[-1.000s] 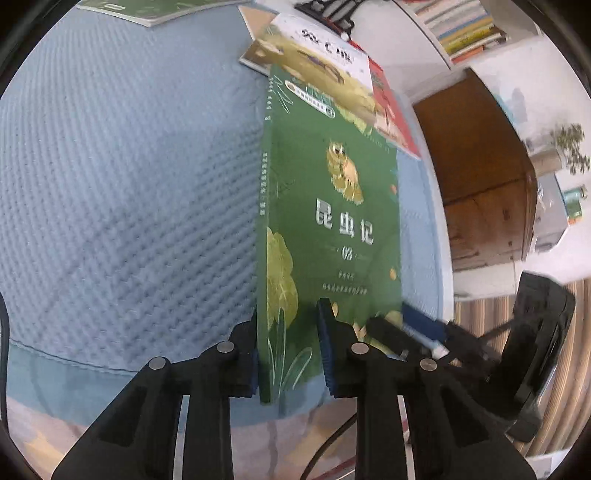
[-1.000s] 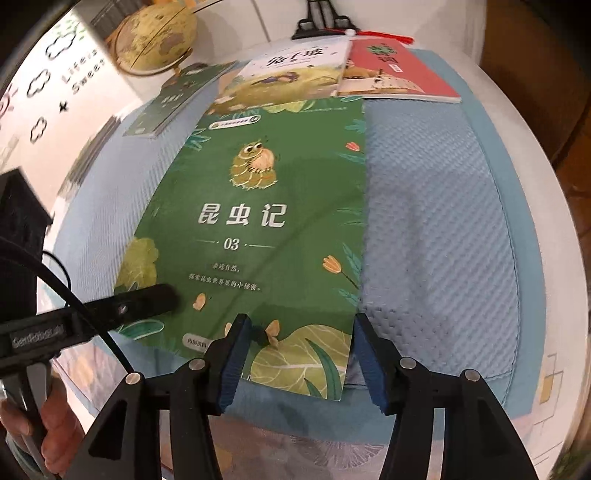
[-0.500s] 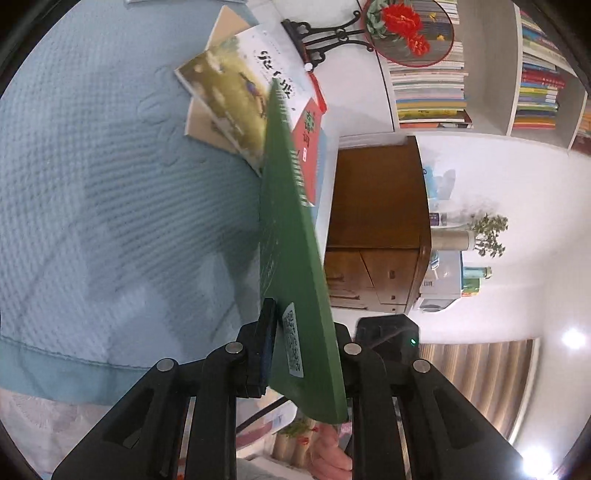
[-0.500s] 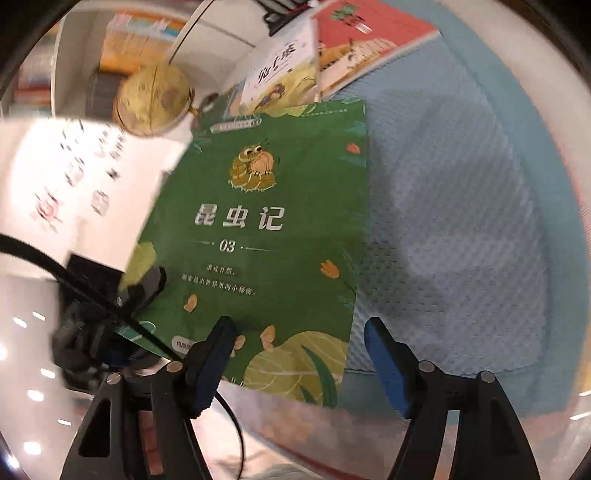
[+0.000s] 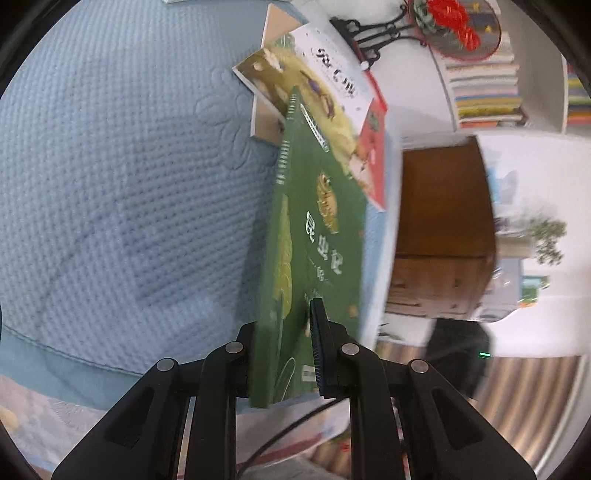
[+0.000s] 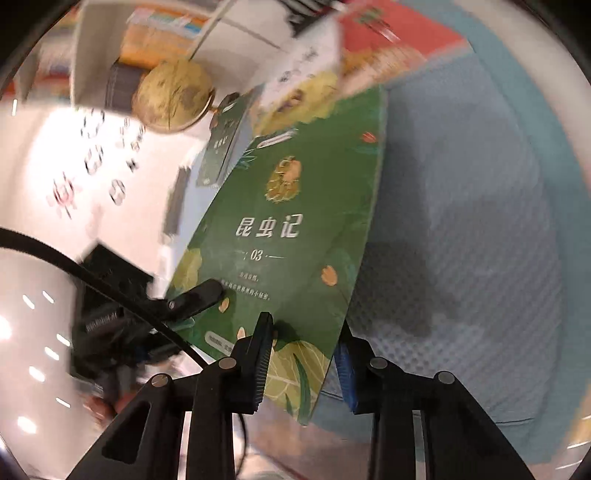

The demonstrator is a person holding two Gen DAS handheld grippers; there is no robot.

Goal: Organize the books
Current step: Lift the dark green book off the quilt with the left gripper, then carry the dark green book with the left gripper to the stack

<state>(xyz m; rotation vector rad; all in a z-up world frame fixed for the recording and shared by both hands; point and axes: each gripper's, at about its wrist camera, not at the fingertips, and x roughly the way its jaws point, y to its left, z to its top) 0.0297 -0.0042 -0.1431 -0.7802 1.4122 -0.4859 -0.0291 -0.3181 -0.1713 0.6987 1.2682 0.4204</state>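
Since the earlier frame the glossy green paperback book point(image 6: 295, 236) with the insect on its cover has tipped up off the quilted pale-blue mat point(image 5: 122, 206), and the right gripper point(image 6: 304, 363), whose jaws gaped around its near corner, has just been closing and now pinches that corner. Opposite, at nine o'clock in the right wrist view, the left gripper point(image 5: 282, 349) clamps the book's spine edge, jaws pressed tight on the thin block of pages. Its inner finger is hidden behind the cover in the left wrist view. Motion blur smears both pictures, so the small print on the cover cannot be read. Toward twelve o'clock in the left view, a white-and-olive picture book point(image 5: 314, 81) lies over a red-covered book point(image 5: 375, 158), which is mostly hidden, and over a tan one point(image 5: 275, 31), cut off by the green cover. At ten o'clock in the right view stands a blurred round yellow globe point(image 6: 171, 96).
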